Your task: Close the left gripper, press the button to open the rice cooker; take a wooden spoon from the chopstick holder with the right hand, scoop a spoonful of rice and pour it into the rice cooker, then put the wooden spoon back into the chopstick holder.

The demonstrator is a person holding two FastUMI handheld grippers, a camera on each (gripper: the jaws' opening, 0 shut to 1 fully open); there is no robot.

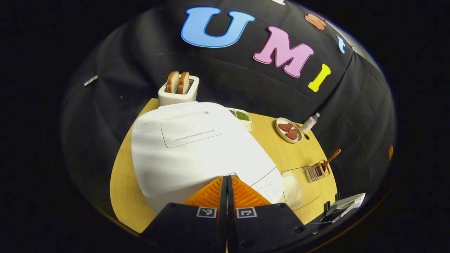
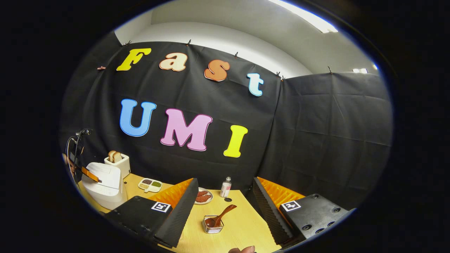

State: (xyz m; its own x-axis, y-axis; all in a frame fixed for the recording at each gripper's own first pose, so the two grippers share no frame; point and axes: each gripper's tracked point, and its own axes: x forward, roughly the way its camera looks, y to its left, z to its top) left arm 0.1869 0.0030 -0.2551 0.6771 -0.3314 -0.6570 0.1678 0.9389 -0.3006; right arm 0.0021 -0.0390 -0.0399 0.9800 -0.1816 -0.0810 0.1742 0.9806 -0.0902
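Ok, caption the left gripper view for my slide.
Left gripper, fingers shut, poised at the front of the closed white rice cooker; wooden spoon waits in its chopstick holder.

We see a mock kitchen staged inside a recording booth. A wooden counter (image 2: pixel 242 225) carries a white rice cooker (image 1: pixel 197 151), a toaster (image 1: pixel 178 91) with bread slices, a plate (image 1: pixel 289 130) of meat, a divided dish (image 2: pixel 150 185) of grains and a bottle (image 2: pixel 225 187). Black cloth (image 2: pixel 316 133) clipped up as walls, with a plain white ceiling (image 2: pixel 246 35) above, marks it as a studio.
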